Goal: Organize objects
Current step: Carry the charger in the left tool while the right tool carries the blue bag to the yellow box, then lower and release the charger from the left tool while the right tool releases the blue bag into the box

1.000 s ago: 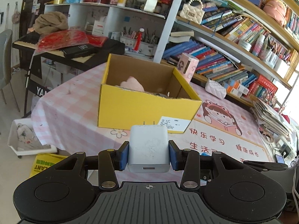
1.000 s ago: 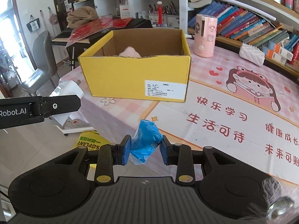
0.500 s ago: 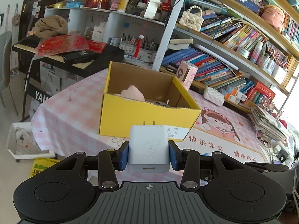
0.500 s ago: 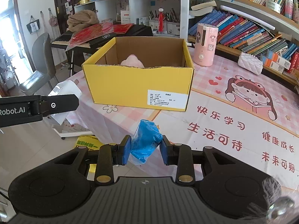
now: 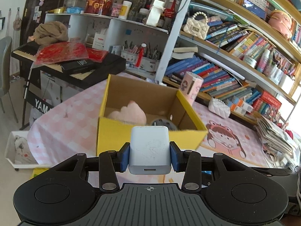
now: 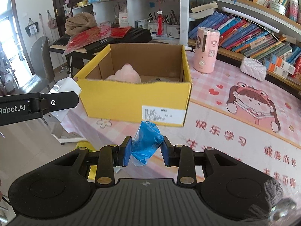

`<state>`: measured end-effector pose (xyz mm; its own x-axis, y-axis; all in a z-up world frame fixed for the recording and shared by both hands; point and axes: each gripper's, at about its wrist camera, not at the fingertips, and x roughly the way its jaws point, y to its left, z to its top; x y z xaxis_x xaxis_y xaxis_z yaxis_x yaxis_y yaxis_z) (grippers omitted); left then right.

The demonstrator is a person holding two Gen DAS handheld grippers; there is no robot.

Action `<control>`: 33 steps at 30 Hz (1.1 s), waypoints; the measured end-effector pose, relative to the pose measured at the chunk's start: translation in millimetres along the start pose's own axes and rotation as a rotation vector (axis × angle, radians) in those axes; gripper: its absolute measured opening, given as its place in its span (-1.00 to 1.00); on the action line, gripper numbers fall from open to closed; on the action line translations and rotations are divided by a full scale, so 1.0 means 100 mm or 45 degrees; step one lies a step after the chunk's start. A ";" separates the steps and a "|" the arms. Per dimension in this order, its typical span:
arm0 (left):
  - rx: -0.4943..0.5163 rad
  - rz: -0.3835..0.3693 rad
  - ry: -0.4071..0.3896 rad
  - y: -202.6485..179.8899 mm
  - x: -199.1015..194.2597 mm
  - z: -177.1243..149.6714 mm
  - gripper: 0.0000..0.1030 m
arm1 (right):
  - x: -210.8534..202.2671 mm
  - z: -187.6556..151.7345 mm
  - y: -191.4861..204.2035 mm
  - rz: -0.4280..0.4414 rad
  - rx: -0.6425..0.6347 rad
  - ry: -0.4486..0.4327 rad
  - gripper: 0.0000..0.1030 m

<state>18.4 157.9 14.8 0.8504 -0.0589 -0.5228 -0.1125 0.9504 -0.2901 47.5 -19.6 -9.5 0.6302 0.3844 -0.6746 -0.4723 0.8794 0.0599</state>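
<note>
My left gripper (image 5: 150,157) is shut on a white USB charger (image 5: 150,148), held in the air just in front of the near wall of an open yellow cardboard box (image 5: 114,131). A pink plush (image 5: 129,113) and a grey object (image 5: 162,123) lie inside the box. My right gripper (image 6: 146,151) is shut on a crumpled blue plastic wad (image 6: 147,143), above the table in front of the box (image 6: 135,99). The left gripper's finger (image 6: 56,102) with the charger (image 6: 64,87) shows at the box's left corner in the right wrist view.
The box stands on a pink checked tablecloth (image 6: 225,86) with a cartoon mat (image 6: 252,103). A pink humidifier (image 6: 206,50) and a white quilted pouch (image 6: 254,70) stand behind the box. A keyboard (image 5: 56,62), bookshelves (image 5: 235,56) and a grey chair (image 6: 40,62) surround the table.
Both grippers have risen and moved closer to the box, each still holding its object. More of the box's inside shows now.
</note>
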 end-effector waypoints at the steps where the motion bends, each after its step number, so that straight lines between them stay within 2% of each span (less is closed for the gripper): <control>1: -0.004 0.006 -0.006 0.00 0.04 0.04 -0.21 | 0.03 0.05 -0.01 0.004 -0.005 -0.007 -0.40; 10: 0.007 0.073 -0.080 -0.06 0.50 0.45 -0.21 | 0.31 0.71 -0.19 0.051 -0.070 -0.142 -0.40; 14: 0.005 0.136 -0.063 -0.05 0.81 0.55 -0.21 | 0.55 0.97 -0.23 0.061 -0.171 -0.173 -0.40; 20: -0.014 0.226 0.031 -0.02 1.19 0.56 -0.20 | 1.01 1.19 -0.26 0.058 -0.340 -0.152 -0.40; 23: 0.008 0.264 0.083 -0.04 1.34 0.53 -0.20 | 1.25 1.24 -0.25 0.077 -0.436 -0.101 -0.40; 27: 0.014 0.312 0.145 -0.04 1.48 0.50 -0.20 | 1.51 1.24 -0.21 0.104 -0.567 -0.030 -0.40; 33: 0.049 0.369 0.224 -0.06 1.63 0.45 -0.20 | 1.70 1.19 -0.20 0.156 -0.667 0.053 -0.40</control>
<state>181.2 156.2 -32.6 0.6836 0.1669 -0.7105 -0.3145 0.9458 -0.0804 237.3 61.6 -37.3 0.5313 0.4549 -0.7147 -0.7916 0.5670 -0.2275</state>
